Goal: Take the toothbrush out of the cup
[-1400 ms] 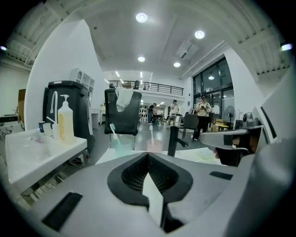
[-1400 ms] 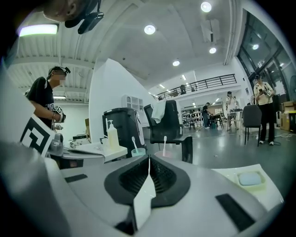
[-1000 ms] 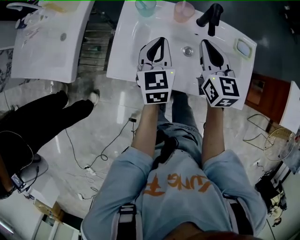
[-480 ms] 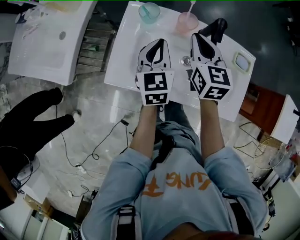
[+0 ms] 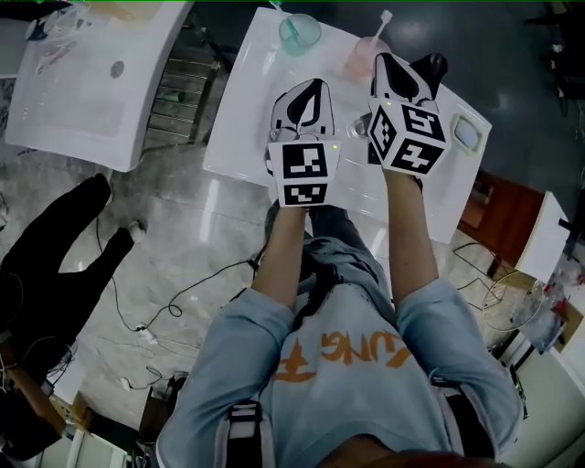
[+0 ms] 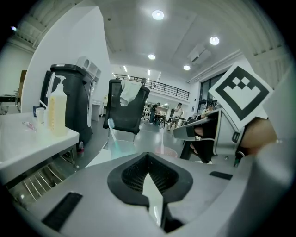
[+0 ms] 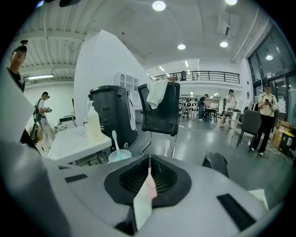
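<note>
Two cups stand at the far edge of the white washbasin (image 5: pixel 239 128), each with a brush upright in it. The pink cup (image 5: pixel 362 57) holds a pale toothbrush (image 5: pixel 384 17), whose head rises clear above the rim. The green cup (image 5: pixel 300 30) stands apart to its left with a green toothbrush (image 6: pixel 112 134) leaning in it.

The right gripper (image 5: pixel 384 66) has its tip just beside the pink cup on the near side. Its jaws are pressed together with nothing between them, and its own view shows the pale brush straight ahead above the tip. A black faucet (image 5: pixel 431 66) stands close on its right, so room is tight on that side. A soap dish (image 5: pixel 466 134) lies near the basin's right edge.

The left gripper (image 5: pixel 313 89) hangs over the bare basin, well short of the green cup, clenched and empty. Open surface lies to its left, up to the basin's edge.
</note>
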### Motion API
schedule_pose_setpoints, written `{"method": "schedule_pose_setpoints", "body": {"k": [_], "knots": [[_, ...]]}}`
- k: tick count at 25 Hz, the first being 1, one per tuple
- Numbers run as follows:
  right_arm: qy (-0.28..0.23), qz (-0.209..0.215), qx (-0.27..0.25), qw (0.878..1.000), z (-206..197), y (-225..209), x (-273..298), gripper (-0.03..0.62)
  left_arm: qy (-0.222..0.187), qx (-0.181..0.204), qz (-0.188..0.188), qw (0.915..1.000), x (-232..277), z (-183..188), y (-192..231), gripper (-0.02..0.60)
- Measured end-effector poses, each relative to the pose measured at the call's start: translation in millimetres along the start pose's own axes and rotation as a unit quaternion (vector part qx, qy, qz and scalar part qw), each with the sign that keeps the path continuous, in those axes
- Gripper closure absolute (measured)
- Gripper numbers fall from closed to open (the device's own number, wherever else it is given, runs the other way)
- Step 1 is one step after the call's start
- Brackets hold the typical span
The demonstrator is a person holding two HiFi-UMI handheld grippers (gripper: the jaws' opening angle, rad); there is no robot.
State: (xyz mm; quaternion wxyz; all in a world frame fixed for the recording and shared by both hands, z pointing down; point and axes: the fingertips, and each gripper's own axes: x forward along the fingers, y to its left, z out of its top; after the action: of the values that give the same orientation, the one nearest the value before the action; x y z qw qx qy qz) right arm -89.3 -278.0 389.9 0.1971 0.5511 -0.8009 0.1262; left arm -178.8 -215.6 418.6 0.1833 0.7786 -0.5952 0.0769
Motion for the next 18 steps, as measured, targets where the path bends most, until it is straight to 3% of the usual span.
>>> {"method": "schedule_pose_setpoints", "body": {"k": [14, 15, 17, 18], "knots": [[0.05, -0.035, -0.026, 0.998, 7.7, -12.2, 36.5, 0.559, -0.012, -0.03, -0.018, 0.9993, 12.4, 9.0, 14.5, 0.561], [0.054, -0.035, -0.023, 0.998, 7.0, -12.8, 39.2, 0.545, -0.013, -0.031, -0.019, 0.9993, 13.4, 10.0, 15.2, 0.561], [0.063, -0.033, -0.015, 0.997, 4.1, -13.5, 44.8, 0.433, -0.014, -0.033, -0.021, 0.9991, 15.2, 11.0, 16.3, 0.561], [0.067, -0.036, -0.011, 0.997, 2.7, -14.8, 47.4, 0.431, -0.014, -0.033, -0.022, 0.9991, 16.3, 11.2, 16.8, 0.561]]}}
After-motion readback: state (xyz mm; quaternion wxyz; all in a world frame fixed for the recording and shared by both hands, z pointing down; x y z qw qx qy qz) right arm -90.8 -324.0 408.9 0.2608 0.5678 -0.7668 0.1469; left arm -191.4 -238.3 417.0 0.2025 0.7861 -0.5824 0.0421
